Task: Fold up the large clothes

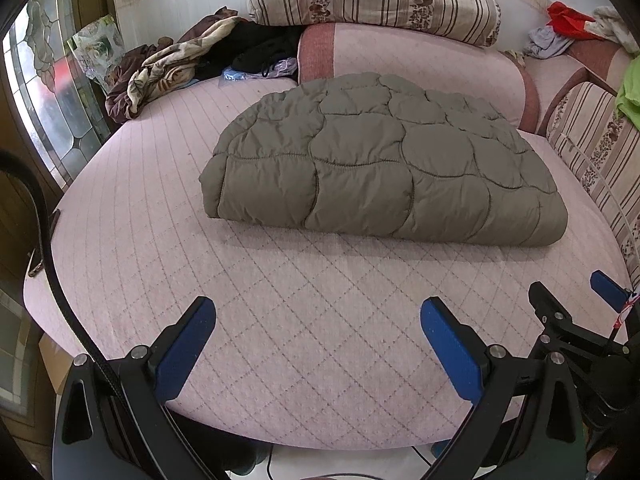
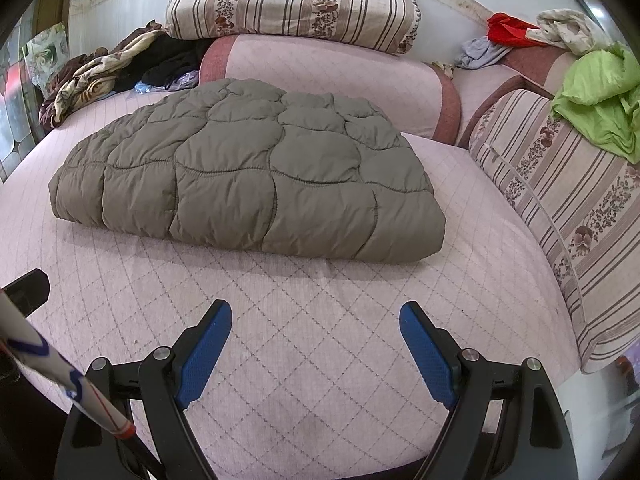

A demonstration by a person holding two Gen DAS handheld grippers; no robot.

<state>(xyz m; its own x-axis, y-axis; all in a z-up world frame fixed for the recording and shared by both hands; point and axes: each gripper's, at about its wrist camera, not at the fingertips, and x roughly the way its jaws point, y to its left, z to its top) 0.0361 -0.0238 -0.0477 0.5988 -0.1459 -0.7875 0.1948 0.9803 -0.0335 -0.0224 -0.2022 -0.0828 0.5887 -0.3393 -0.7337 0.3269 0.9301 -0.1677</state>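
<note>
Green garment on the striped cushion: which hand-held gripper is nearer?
Right. The right hand-held gripper hovers open over the pink mattress, closer to the green garment at far right; the left hand-held gripper sits further left, also open.

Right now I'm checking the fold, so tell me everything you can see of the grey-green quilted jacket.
The quilted jacket is olive grey-green, puffy, stitched into rounded padded cells, apparently smooth synthetic fabric. It lies folded into a thick flat bundle mid-bed on the pink quilted bedspread, its rounded fold edge facing the cameras. No sleeves, zip or collar show. Neither gripper touches it.
</note>
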